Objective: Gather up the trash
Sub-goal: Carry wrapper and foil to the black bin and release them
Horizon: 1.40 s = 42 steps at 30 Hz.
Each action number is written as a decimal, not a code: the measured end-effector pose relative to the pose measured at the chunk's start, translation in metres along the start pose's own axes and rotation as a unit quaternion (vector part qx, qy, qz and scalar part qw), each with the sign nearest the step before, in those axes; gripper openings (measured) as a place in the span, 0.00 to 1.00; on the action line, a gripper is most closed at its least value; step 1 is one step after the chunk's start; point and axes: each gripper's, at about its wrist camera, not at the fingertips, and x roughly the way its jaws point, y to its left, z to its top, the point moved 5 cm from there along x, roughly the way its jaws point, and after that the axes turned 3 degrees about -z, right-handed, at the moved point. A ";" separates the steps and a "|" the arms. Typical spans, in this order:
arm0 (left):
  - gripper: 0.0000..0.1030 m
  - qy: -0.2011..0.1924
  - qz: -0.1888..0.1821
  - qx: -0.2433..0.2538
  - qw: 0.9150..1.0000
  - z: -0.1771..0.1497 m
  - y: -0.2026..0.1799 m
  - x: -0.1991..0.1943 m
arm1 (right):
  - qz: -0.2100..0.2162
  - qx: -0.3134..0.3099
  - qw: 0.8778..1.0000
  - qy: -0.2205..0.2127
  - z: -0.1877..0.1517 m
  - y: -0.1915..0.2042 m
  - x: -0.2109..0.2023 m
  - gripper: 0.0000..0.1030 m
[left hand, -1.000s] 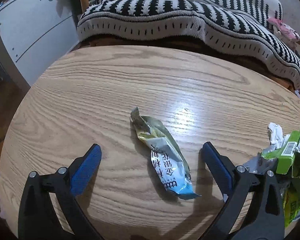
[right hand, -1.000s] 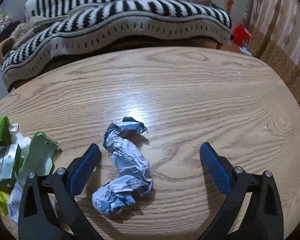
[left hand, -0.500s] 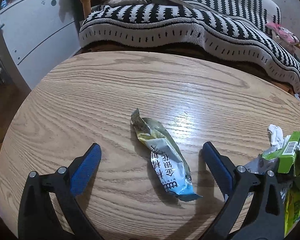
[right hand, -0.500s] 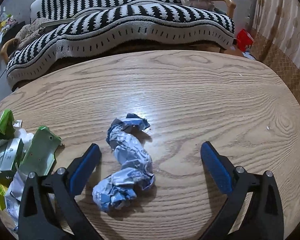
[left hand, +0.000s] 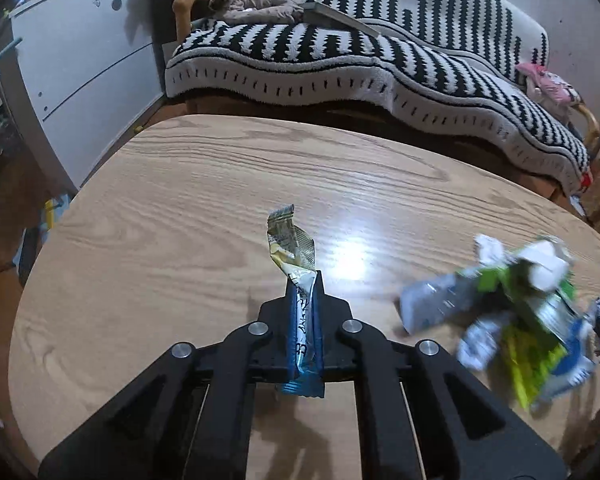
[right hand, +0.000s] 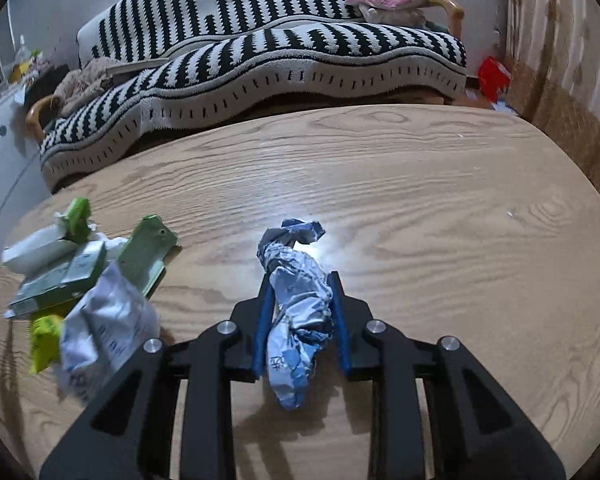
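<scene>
Bare wooden table (left hand: 160, 240) ahead, trash pile (left hand: 516, 312) crowding one side, striped sofa (left hand: 340, 56) beyond

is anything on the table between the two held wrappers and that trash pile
Nothing visible. Bare table separates the left gripper's wrapper from the pile, and the right gripper's closing jaws hold crumpled paper.

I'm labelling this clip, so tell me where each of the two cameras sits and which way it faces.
Left wrist: on the left tool, angled down across the wooden table toward the striped sofa; black arms and pads shut on a snack wrapper.
Right wrist: on the right tool, same heading; jaws closing on a crumpled blue wrapper.
Shared: table, sofa, and the trash pile.
</scene>
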 end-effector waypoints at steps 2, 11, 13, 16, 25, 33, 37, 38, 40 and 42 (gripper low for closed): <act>0.05 0.001 -0.019 0.005 1.000 -0.009 -0.014 -0.018 | 0.014 0.013 1.000 0.000 -0.007 -0.008 -0.017 0.26; 0.05 0.010 -0.160 0.131 0.978 -0.093 -0.190 -0.109 | 0.004 0.053 0.998 -0.039 -0.057 -0.103 -0.129 0.26; 0.05 0.019 -0.190 0.169 0.967 -0.126 -0.238 -0.127 | -0.002 0.077 0.996 -0.046 -0.075 -0.140 -0.158 0.26; 0.05 0.053 -0.252 0.225 0.940 -0.195 -0.306 -0.150 | -0.023 0.108 0.992 -0.059 -0.109 -0.198 -0.199 0.26; 0.05 0.240 -0.343 0.370 0.829 -0.451 -0.445 -0.169 | -0.066 0.222 0.972 0.032 -0.275 -0.321 -0.213 0.26; 0.05 0.281 -0.327 0.417 0.800 -0.523 -0.464 -0.167 | -0.065 0.275 0.957 0.065 -0.344 -0.362 -0.213 0.26; 0.05 0.285 -0.329 0.417 0.798 -0.525 -0.466 -0.165 | -0.059 0.283 0.954 0.073 -0.354 -0.364 -0.209 0.26; 0.06 0.287 -0.330 0.418 0.796 -0.517 -0.470 -0.159 | -0.056 0.286 0.954 0.075 -0.355 -0.362 -0.208 0.26; 0.06 0.292 -0.338 0.417 0.791 -0.518 -0.470 -0.160 | -0.055 0.287 0.953 0.076 -0.356 -0.361 -0.208 0.26; 0.07 0.288 -0.335 0.421 0.793 -0.512 -0.472 -0.161 | -0.048 0.296 0.951 0.080 -0.356 -0.362 -0.209 0.29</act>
